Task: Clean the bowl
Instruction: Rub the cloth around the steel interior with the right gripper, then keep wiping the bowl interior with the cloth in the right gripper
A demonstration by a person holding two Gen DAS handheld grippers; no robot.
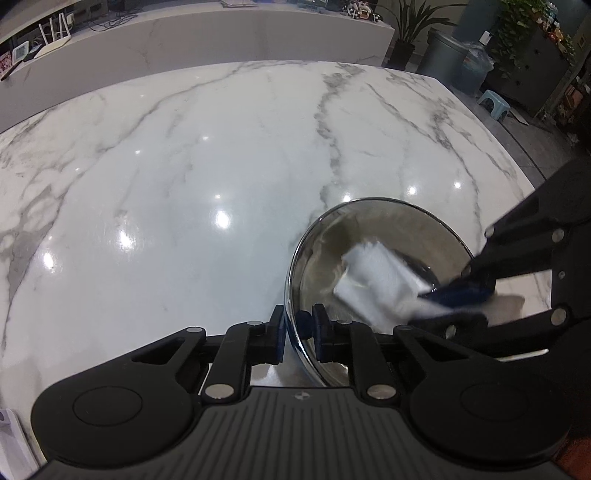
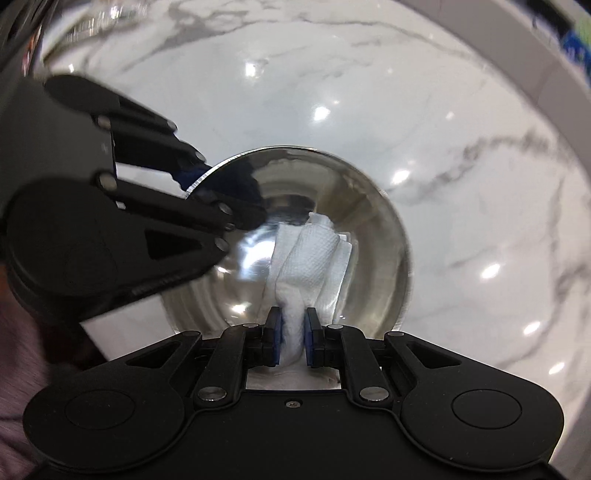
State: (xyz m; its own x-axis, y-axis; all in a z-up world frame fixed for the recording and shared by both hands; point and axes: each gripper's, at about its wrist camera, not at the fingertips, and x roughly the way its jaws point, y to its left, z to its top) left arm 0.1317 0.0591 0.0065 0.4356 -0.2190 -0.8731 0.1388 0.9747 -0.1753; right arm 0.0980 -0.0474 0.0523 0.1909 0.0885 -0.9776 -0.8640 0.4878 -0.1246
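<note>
Stainless steel, polished enough to mirror the ceiling lights, is forming the bowl [image 1: 373, 258] that is sitting on the white marble countertop [image 1: 203, 166], toward the countertop's near right part as the left wrist view shows it. The left gripper [image 1: 298, 325] is clamping the bowl's near rim, one finger outside the wall and the other inside, jaws closed tight on the metal. Inside the bowl a folded white paper towel [image 2: 310, 258] is lying against the inner wall and bottom. The right gripper [image 2: 293, 339] is pinching the bunched end of that towel between its blue pads [image 2: 277, 341], jaws clenched on it, while the rest of the towel is fanning out across the bowl's floor.

The left wrist view is taking in most of the grey-veined countertop, bare out to its far edge, and beyond it a low white ledge [image 1: 184, 37], potted plants [image 1: 413, 26], a grey bin [image 1: 443, 51] and a small stool [image 1: 493, 105] on the floor. In that view the right gripper is coming in from the right edge, blurred, with the towel blurred too.

The right wrist view is looking nearly straight down into the bowl, showing the towel's embossed texture and the dark reflection of the left gripper on the bowl's inner wall. There the left gripper is reaching in from the left edge to the bowl's left rim.
</note>
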